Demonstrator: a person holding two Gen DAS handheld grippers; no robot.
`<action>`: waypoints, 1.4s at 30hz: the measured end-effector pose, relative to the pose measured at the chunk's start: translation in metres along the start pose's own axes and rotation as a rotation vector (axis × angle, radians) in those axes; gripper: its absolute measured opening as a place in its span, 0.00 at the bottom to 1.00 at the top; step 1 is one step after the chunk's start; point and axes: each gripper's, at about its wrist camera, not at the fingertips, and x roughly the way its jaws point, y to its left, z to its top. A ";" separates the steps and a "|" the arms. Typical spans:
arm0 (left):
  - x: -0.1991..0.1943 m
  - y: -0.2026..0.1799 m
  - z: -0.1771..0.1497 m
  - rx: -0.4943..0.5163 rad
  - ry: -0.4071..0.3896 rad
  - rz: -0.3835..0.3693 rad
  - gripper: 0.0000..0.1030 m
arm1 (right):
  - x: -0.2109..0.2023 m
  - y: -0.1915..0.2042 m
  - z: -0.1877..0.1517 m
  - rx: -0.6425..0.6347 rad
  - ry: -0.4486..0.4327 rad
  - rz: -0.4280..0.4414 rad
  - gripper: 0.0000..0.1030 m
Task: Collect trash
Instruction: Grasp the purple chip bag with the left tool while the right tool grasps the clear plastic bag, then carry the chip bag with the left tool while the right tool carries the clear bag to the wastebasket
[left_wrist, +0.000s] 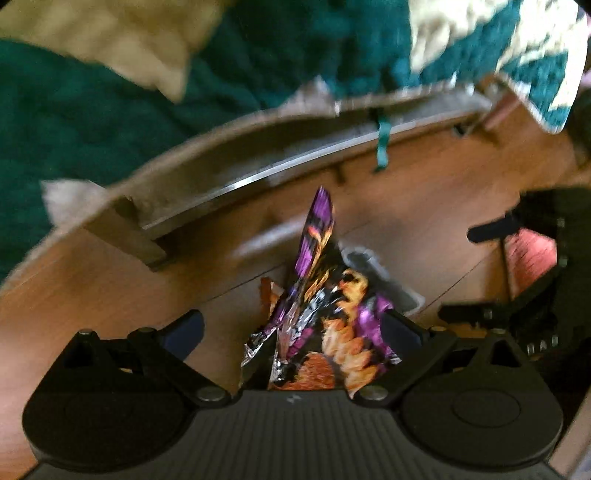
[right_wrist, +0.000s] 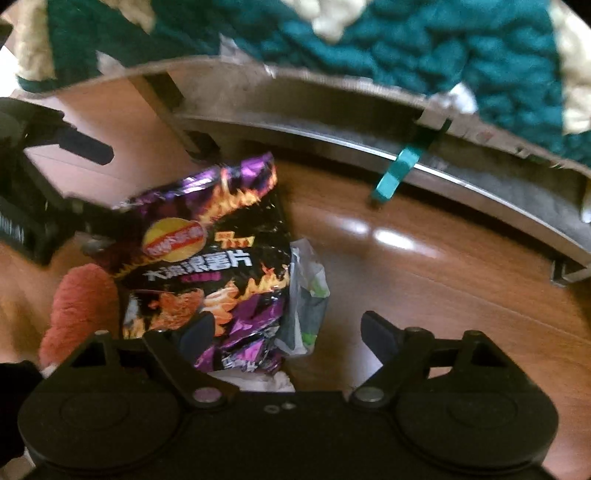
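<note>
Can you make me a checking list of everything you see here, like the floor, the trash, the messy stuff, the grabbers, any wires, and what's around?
Surface: brown wooden floor, shiny with light glare.
Job's things: purple and black chip bag, crumpled, with flame pictures; a clear wrapper lies beside it.
Clutter: pink fuzzy thing left of the bag; teal strap hanging from the bed frame.
Grippers: left hand-held gripper has its jaws spread with the chip bag between them; whether it pinches the bag is unclear. Right hand-held gripper is open, beside the bag.
Cables: nothing seen.
Surroundings: grey bed frame with a teal and cream blanket on top.
</note>
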 end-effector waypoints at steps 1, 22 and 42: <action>0.008 -0.001 -0.002 0.011 0.008 0.008 0.99 | 0.008 -0.003 0.001 0.009 0.009 0.002 0.76; 0.094 0.006 -0.013 -0.027 0.111 0.027 0.50 | 0.087 -0.026 0.007 0.158 0.099 0.037 0.08; -0.016 0.009 -0.044 -0.133 0.005 0.089 0.06 | -0.038 -0.011 -0.016 0.206 -0.022 -0.096 0.00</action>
